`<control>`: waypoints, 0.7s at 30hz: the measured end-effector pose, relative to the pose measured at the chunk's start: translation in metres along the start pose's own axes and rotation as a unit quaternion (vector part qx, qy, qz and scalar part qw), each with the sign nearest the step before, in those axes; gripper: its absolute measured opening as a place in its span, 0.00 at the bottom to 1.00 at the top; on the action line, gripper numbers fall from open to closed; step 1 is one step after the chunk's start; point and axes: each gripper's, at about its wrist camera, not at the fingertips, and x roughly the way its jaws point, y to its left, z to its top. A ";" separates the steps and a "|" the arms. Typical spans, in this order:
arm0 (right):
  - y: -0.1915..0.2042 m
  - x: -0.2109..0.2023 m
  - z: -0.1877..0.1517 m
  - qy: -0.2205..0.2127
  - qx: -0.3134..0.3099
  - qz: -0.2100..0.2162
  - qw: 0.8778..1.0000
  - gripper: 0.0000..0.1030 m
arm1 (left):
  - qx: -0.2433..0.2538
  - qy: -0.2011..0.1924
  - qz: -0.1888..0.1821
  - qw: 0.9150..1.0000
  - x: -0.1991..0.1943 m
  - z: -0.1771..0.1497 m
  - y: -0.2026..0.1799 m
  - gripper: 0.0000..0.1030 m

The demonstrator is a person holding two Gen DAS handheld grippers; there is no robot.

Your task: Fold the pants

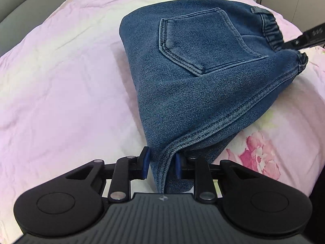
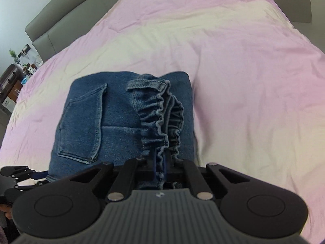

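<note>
1. Denim pants (image 1: 195,85): folded into a compact bundle, resting on the pink bedspread (image 1: 61,85); back pocket (image 1: 203,40) facing up, elastic waistband (image 2: 158,120) gathered at one end.
2. Left gripper (image 1: 161,163): clamped on a seamed corner of the denim at the near end of the bundle; blue pads (image 1: 146,162) pressed against the cloth from both sides, with the thick fold keeping them partly apart.
3. Corner fabric raised off the bedspread toward the left gripper, forming a taut ridge along the stitched seam.
4. Right gripper (image 2: 161,170): jaws closed tight on the ruffled waistband edge; only a thin strip of denim visible between the blue pads.
5. Right gripper seen from the left wrist view (image 1: 304,38): black fingers entering from the right edge, meeting the pants at the waistband end.
6. Left gripper seen from the right wrist view (image 2: 26,174): low at the left edge, touching the lower corner of the bundle.
7. Grip points set at opposite ends of the bundle.
8. Bedspread: pink and cream, wrinkled, with a pink flower print (image 1: 256,152) just beside the pants.
9. Grey upholstered headboard (image 2: 67,20) beyond the far edge of the bed.
</note>
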 end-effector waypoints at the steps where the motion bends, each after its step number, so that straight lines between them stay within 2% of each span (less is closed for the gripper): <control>1: -0.001 0.007 -0.001 0.003 0.001 -0.005 1.000 0.00 | -0.001 0.006 -0.002 1.000 -0.002 0.000 0.001 0.26; 5: -0.006 0.009 0.004 0.009 0.016 0.003 1.000 0.02 | -0.019 0.021 -0.021 0.999 -0.022 -0.001 0.007 0.13; 7: -0.007 0.002 0.007 0.006 0.015 0.010 1.000 0.06 | -0.024 0.010 -0.037 0.999 -0.036 0.000 0.009 0.12; 9: -0.006 -0.004 0.012 -0.002 0.019 0.016 1.000 0.19 | -0.033 -0.008 -0.045 0.998 -0.050 0.007 0.014 0.12; 11: -0.009 -0.013 0.020 -0.017 0.029 0.025 0.999 0.36 | -0.049 -0.033 -0.051 0.997 -0.059 0.024 0.019 0.13; 13: -0.012 -0.022 0.027 -0.032 0.039 0.048 0.998 0.43 | -0.060 -0.054 -0.050 0.995 -0.063 0.040 0.022 0.13; 15: -0.014 -0.026 0.035 -0.041 0.048 0.058 0.996 0.49 | -0.079 -0.066 -0.046 0.994 -0.056 0.061 0.021 0.13; 17: -0.018 -0.025 0.042 -0.045 0.051 0.063 0.996 0.52 | -0.101 -0.070 -0.060 0.991 -0.044 0.076 0.021 0.14; 21: -0.031 -0.010 0.051 -0.044 0.071 0.078 0.993 0.57 | -0.137 -0.050 -0.064 0.987 -0.012 0.097 0.022 0.14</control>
